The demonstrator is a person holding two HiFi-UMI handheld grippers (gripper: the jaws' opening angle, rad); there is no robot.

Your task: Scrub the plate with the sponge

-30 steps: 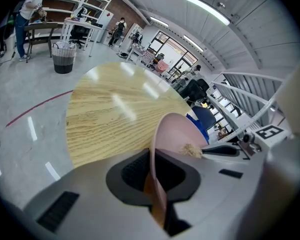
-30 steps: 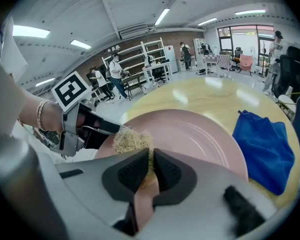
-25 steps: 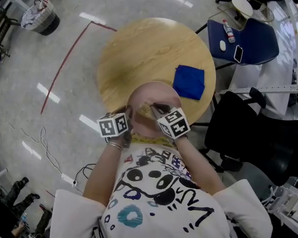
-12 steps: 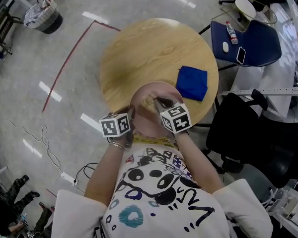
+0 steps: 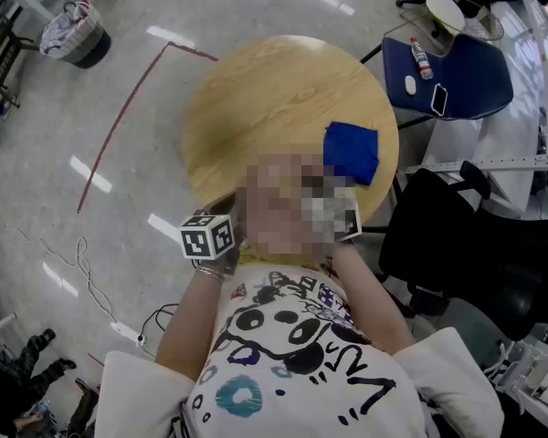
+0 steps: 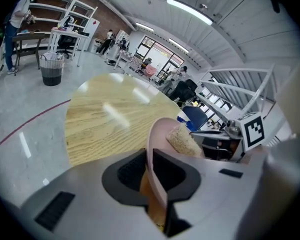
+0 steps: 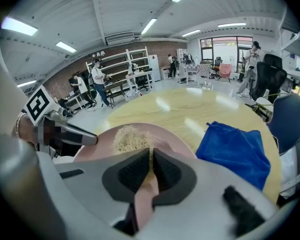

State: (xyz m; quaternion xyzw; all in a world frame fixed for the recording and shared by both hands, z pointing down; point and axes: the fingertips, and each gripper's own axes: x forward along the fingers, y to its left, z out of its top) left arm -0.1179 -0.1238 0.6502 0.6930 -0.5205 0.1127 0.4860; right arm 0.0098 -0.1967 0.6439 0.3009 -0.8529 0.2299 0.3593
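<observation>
Two grips: left gripper (image 6: 151,170), jaws easing open, pinches the plate (image 6: 158,134) rim steady. My right gripper (image 7: 151,160) clamps the sponge (image 7: 130,136) for scrubbing.

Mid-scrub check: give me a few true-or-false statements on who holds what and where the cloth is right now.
1. The left gripper grips the pink plate by its rim. True; its jaws are opening slightly, with the rim between them.
2. The sponge lies loose on the table. False: the right gripper holds it against the plate.
3. The blue cloth lies on the round wooden table. True.
4. The blue cloth covers the plate. False: it lies beside the plate.
</observation>
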